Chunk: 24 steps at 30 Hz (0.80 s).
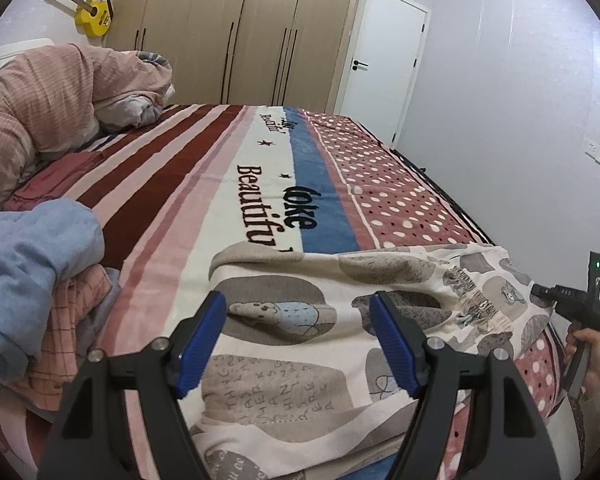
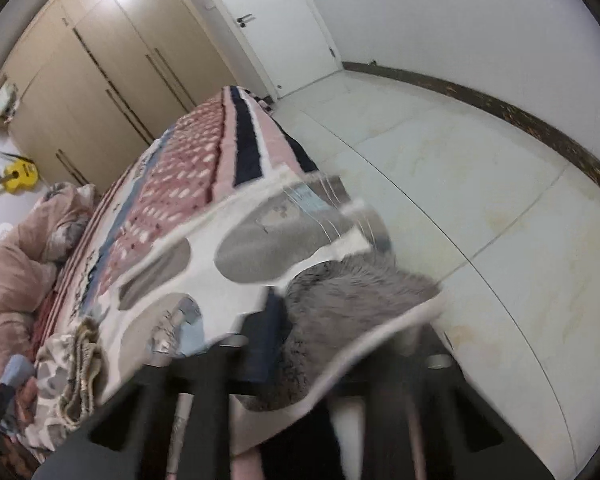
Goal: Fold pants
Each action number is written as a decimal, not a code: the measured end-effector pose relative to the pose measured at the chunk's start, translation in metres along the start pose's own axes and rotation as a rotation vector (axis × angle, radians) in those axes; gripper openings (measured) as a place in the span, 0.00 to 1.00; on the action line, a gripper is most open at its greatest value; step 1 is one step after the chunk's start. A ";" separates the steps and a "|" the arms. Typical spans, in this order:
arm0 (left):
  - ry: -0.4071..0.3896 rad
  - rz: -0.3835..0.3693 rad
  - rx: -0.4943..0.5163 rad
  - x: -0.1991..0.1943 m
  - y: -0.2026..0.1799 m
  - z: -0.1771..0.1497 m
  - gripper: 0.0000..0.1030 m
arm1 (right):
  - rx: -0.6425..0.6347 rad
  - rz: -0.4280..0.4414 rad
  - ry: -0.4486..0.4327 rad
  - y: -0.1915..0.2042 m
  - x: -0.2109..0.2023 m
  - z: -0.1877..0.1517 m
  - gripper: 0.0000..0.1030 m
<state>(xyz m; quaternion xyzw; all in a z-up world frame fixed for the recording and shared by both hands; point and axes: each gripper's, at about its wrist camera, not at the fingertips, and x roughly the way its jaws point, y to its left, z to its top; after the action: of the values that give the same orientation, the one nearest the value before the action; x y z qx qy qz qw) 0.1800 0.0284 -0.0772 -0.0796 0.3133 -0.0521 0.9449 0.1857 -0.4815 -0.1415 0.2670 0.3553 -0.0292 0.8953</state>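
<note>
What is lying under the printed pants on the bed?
The printed pants lie on the striped blanket, visible all around them. What the blanket looks like beneath the pants is covered. The left gripper hangs open above them.

Striped blanket (image 1: 204, 168) is lying open beyond the pants (image 1: 300, 320); clothes pile (image 1: 40, 280) and bunched duvet (image 1: 40, 108) are crowding the left.

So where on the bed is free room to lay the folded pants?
The striped blanket middle, between the pink duvet and the dotted band, is bare. The near-left corner is crowded by a clothes pile. The pants cover the near edge.
</note>
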 end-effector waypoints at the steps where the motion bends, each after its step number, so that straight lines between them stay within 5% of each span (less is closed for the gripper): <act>1: -0.005 -0.004 0.000 -0.002 0.000 0.001 0.68 | -0.009 0.011 -0.007 0.003 -0.003 0.003 0.04; 14: -0.080 -0.031 -0.013 -0.040 0.033 0.003 0.68 | -0.240 0.124 -0.123 0.129 -0.050 0.020 0.02; 24: -0.134 -0.067 0.012 -0.081 0.072 -0.006 0.68 | -0.442 0.276 -0.091 0.280 -0.058 -0.020 0.02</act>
<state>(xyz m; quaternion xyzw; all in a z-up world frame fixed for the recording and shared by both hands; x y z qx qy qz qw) 0.1155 0.1107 -0.0483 -0.0876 0.2462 -0.0800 0.9619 0.1978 -0.2403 0.0122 0.1090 0.2724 0.1595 0.9426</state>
